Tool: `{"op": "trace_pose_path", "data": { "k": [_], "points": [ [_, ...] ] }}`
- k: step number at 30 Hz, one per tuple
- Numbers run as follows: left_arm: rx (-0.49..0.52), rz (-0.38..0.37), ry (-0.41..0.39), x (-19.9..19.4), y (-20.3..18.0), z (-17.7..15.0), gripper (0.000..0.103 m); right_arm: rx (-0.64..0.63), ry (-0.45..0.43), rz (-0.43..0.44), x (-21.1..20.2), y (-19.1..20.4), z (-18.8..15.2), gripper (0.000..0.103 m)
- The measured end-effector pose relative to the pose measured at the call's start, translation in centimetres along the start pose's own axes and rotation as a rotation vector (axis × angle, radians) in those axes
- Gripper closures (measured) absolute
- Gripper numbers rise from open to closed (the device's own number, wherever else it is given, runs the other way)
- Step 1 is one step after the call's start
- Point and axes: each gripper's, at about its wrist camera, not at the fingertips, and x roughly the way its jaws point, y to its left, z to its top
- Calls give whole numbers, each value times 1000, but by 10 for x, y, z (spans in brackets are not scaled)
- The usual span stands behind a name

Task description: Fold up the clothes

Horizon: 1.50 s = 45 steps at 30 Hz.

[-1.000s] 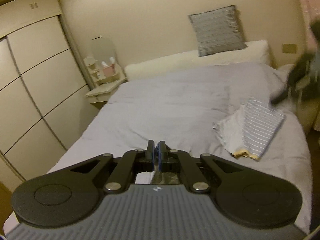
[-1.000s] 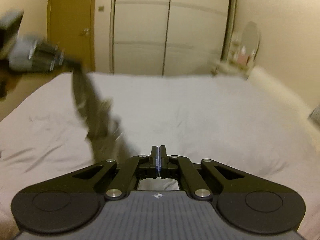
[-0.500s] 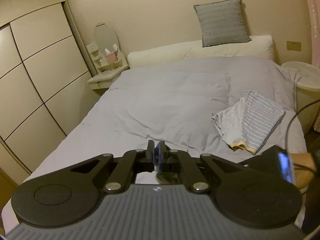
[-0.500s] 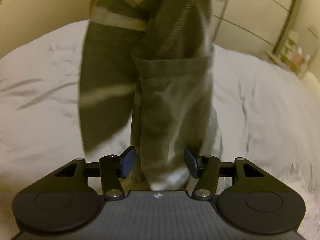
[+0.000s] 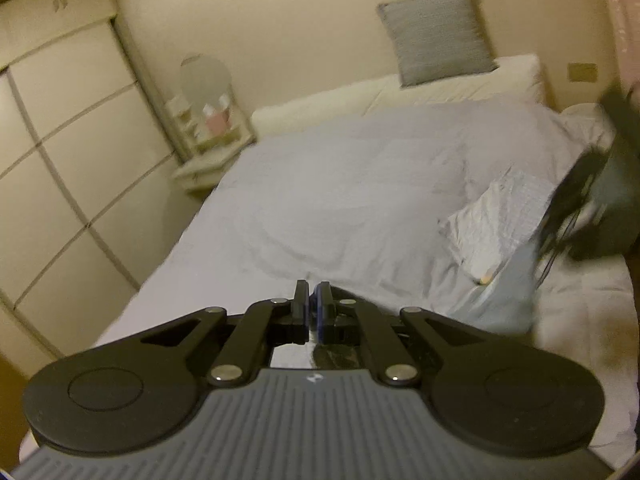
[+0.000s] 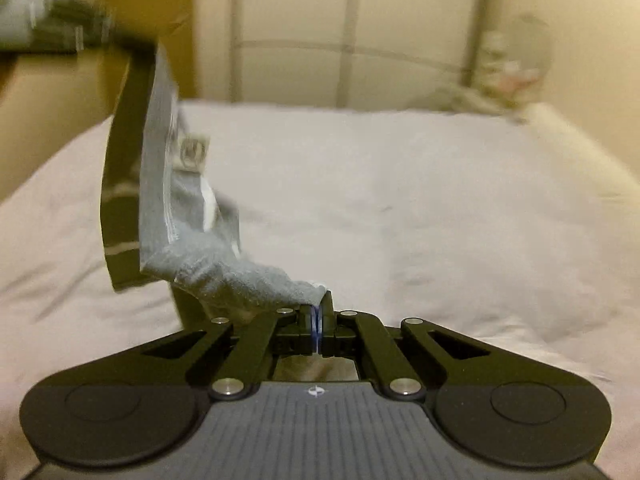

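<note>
Pinching grey garment (image 6: 224, 276), right claw (image 6: 318, 320); left claw (image 5: 311, 304) apparently too.

Left claw (image 5: 311, 300) closed above bed (image 5: 340, 200); folded striped garment (image 5: 496, 224) on duvet at right; grey cushion (image 5: 436, 34) against wall.

The left gripper (image 5: 311, 298) is held level, with its two fingers brought together; cloth is seen below the closed tips. In the right wrist view it appears blurred at upper left, with the grey garment (image 6: 188, 240) hanging from it. The right gripper (image 6: 318, 314) is held low, with its jaws pressed together on a corner of that garment. In the left wrist view it is seen as a dark blur at the right edge.
</note>
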Motion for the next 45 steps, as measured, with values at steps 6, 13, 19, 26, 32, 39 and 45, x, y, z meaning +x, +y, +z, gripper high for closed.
{"op": "trace_pose_path", "data": {
  "k": [6, 13, 19, 26, 32, 39, 45],
  "points": [
    [83, -89, -179, -17, -9, 47, 102, 94, -111, -200, -162, -13, 26, 103],
    [178, -191, -383, -36, -19, 100, 102, 138, -232, -207, -294, 47, 48, 103],
    [170, -244, -355, -31, -12, 91, 101, 120, -242, 55, -273, 112, 59, 103],
    [-73, -257, -48, 37, 33, 18, 81, 100, -14, 398, -101, 161, 54, 88],
    [-418, -87, 179, 28, 86, -115, 72, 18, 270, 544, 18, 182, 13, 72],
    [-631, -48, 371, 18, 43, -218, 58, -128, 366, 466, 27, 131, -31, 52],
    [-723, -65, 542, 34, -17, -286, 55, -315, 384, 400, 111, 56, -30, 41]
  ]
}}
